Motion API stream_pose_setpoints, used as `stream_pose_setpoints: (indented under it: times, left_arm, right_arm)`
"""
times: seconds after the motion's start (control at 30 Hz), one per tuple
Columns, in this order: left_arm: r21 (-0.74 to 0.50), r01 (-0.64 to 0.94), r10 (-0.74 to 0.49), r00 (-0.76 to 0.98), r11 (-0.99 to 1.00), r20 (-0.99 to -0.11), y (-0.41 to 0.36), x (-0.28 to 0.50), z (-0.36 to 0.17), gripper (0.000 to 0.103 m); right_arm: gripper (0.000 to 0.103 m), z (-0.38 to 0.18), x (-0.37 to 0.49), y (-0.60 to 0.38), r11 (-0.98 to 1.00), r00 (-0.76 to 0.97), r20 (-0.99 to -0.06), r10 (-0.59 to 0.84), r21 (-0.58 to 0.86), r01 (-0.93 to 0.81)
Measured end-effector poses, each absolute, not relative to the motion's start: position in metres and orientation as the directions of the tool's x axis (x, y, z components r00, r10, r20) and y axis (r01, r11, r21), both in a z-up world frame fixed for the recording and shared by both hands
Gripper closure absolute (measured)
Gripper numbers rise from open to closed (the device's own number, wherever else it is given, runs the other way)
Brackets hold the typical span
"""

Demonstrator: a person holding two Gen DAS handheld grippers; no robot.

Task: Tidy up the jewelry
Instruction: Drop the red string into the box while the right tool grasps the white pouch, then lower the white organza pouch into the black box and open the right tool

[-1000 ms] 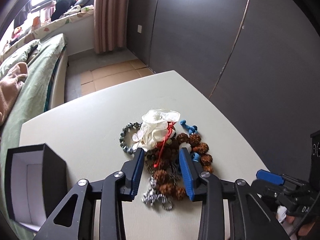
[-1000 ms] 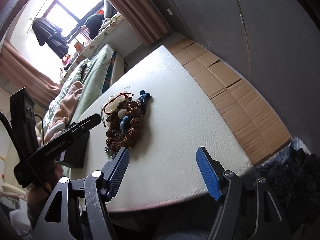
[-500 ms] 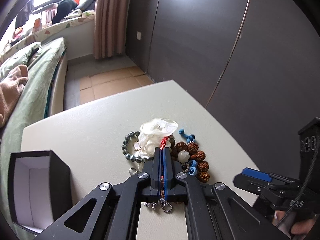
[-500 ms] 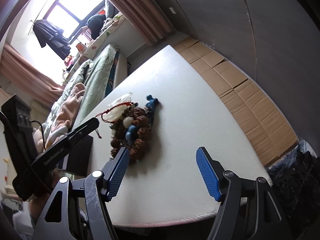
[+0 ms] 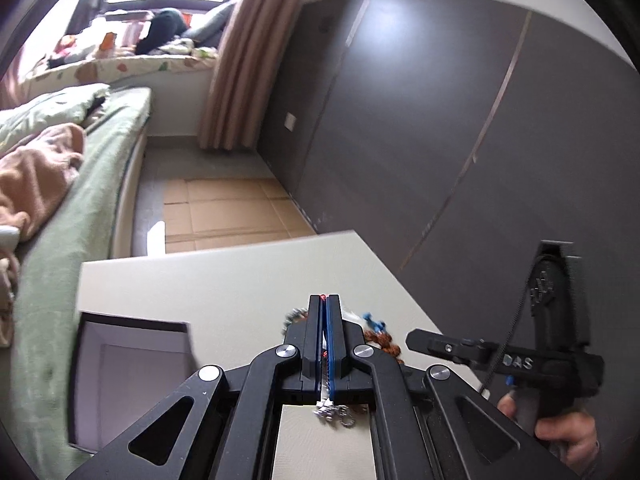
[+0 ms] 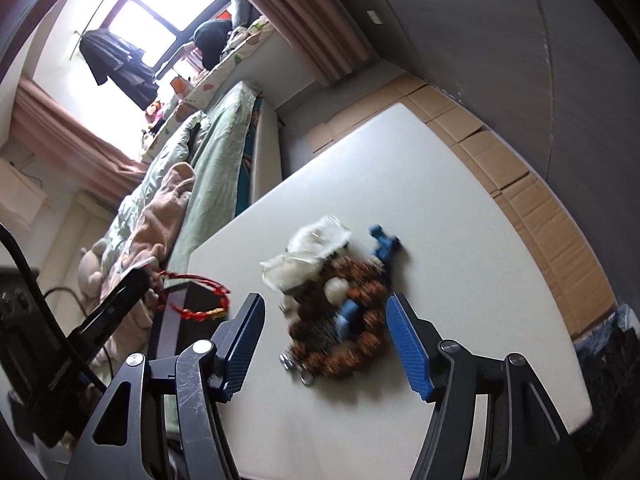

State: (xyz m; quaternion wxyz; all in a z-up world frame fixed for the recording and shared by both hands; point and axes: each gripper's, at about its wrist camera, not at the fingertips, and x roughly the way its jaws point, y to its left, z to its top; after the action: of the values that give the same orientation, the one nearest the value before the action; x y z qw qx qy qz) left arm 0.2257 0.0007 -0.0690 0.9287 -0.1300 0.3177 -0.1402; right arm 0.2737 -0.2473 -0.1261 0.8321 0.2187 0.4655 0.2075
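Observation:
My left gripper is shut on a red cord bracelet, which hangs from its tip over the black jewelry box in the right wrist view. The box stands open at the table's left. A pile of jewelry lies on the white table: brown seed beads, blue beads, a clear plastic bag and a silver chain. My right gripper is open, its blue fingers either side of the pile, above it.
A green-covered bed runs along the table's left side. Grey wardrobe doors stand to the right. Cardboard sheets cover the floor beyond the table.
My left gripper shut on the red cord bracelet, lifted it out of the pile and carried it left toward the box. My right gripper moved in over the pile.

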Motion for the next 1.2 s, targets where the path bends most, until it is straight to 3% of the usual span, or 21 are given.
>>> stream_pose_setpoints:
  times: [0.3,0.53,0.57,0.6,0.63,0.67,0.83,0.93,0.97,1.0,1.03,1.07,1.1,1.2]
  left_arm:
    - [-0.382,0.042,-0.256,0.807,0.923,-0.531,0.065,0.218,-0.070,0.102]
    - [-0.432,0.007,-0.259,0.809,0.902,-0.528,0.094,0.212,-0.069,0.102]
    - [-0.437,0.008,-0.264,0.807,0.899,-0.528,0.096,0.210,-0.069,0.102]
    - [-0.444,0.010,-0.271,0.805,0.896,-0.528,0.098,0.210,-0.070,0.102]
    - [-0.448,0.013,-0.276,0.803,0.894,-0.528,0.101,0.211,-0.070,0.102]
    - [-0.450,0.014,-0.279,0.802,0.893,-0.529,0.101,0.210,-0.070,0.102]
    - [-0.517,0.039,-0.343,0.790,0.855,-0.508,0.110,0.209,-0.071,0.102]
    - [-0.535,0.026,-0.360,0.767,0.844,-0.530,0.111,0.213,-0.074,0.097]
    - [-0.546,0.027,-0.370,0.762,0.838,-0.531,0.111,0.214,-0.076,0.086]
    - [-0.560,0.026,-0.383,0.757,0.828,-0.530,0.112,0.215,-0.077,0.062]
    - [-0.566,0.023,-0.384,0.757,0.824,-0.529,0.113,0.214,-0.077,0.048]
    - [-0.573,0.020,-0.380,0.767,0.819,-0.517,0.115,0.212,-0.076,0.026]
    - [-0.576,0.020,-0.373,0.780,0.817,-0.502,0.117,0.208,-0.073,0.021]
    - [-0.567,0.002,-0.335,0.808,0.824,-0.484,0.126,0.199,-0.064,0.021]
  right_arm:
    - [0.039,-0.129,0.325,-0.187,0.867,0.380,-0.779,0.498,0.449,-0.216]
    - [0.039,-0.147,0.344,-0.156,0.901,0.316,-0.851,0.418,0.345,-0.263]
    - [0.045,-0.147,0.344,-0.155,0.907,0.318,-0.858,0.404,0.329,-0.264]
    - [0.073,-0.146,0.344,-0.154,0.911,0.323,-0.861,0.392,0.315,-0.267]
    - [0.090,-0.146,0.345,-0.152,0.911,0.319,-0.865,0.388,0.308,-0.273]
    - [0.099,-0.146,0.346,-0.150,0.907,0.298,-0.869,0.396,0.319,-0.275]
    - [0.100,-0.124,0.338,-0.154,0.905,0.349,-0.846,0.403,0.311,-0.289]
    - [0.100,-0.103,0.332,-0.155,0.900,0.378,-0.827,0.416,0.314,-0.303]
    - [0.100,-0.096,0.330,-0.155,0.897,0.387,-0.820,0.423,0.318,-0.308]
    - [0.100,-0.088,0.327,-0.153,0.892,0.392,-0.811,0.434,0.325,-0.314]
    - [0.100,-0.081,0.325,-0.151,0.888,0.398,-0.804,0.442,0.329,-0.321]
    - [0.100,-0.074,0.323,-0.149,0.885,0.405,-0.798,0.447,0.328,-0.329]
    - [0.100,-0.066,0.320,-0.147,0.882,0.414,-0.790,0.453,0.329,-0.337]
    - [0.100,-0.045,0.310,-0.135,0.863,0.423,-0.763,0.489,0.354,-0.360]
